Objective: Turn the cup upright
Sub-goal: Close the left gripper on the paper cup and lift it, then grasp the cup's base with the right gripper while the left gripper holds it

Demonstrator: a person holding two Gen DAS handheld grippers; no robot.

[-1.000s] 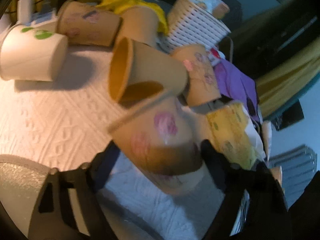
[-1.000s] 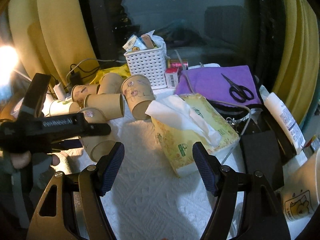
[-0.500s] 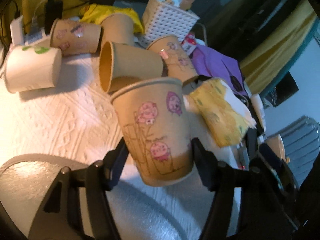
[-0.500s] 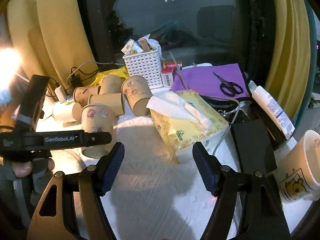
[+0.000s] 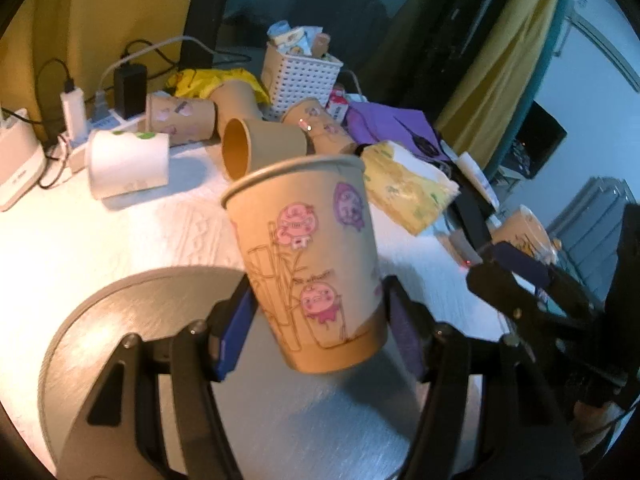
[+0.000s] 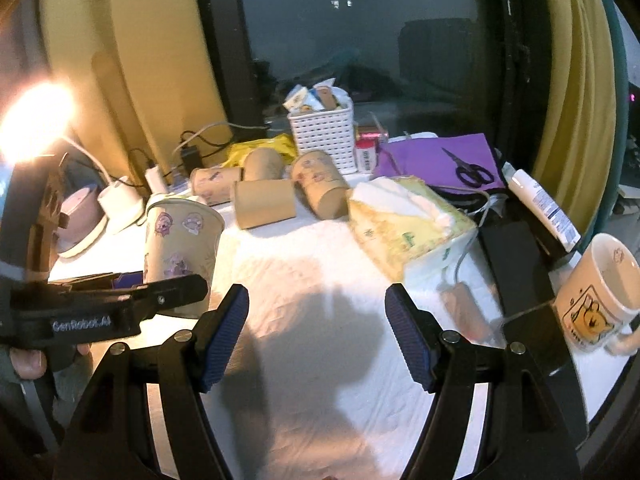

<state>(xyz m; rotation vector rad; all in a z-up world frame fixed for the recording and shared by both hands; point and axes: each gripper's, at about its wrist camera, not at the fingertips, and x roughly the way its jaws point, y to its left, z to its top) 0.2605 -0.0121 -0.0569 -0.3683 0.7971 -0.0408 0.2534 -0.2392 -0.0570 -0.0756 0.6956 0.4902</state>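
We have the left gripper (image 5: 316, 320) clamped on the paper cup (image 5: 308, 256), blue pads pressing both sides of its lower wall. Cup is mouth-up, tilted slightly, rim toward the top of the left wrist view; pink and purple cartoon stickers face the camera. Whether its base touches the white cloth (image 5: 80, 240) we can't tell from the left view; in the right wrist view the same cup (image 6: 182, 240) sits low at the cloth (image 6: 320, 280) by the left edge, with the left gripper (image 6: 132, 300) across its lower part.

Right gripper (image 6: 318, 332) is spread wide, nothing between the pads, hovering over bare cloth, well apart from the cup.

Behind the held cup we see other cups lying on their sides: a white one (image 5: 128, 164), a plain brown one with its mouth toward us (image 5: 260, 148), and a printed one (image 5: 180, 118). White basket (image 6: 324, 138) stands behind them, tissue pack (image 6: 408, 224) to the right of them, scissors (image 6: 470, 168) on the purple cloth (image 6: 420, 160), mug (image 6: 596, 296) at far right.
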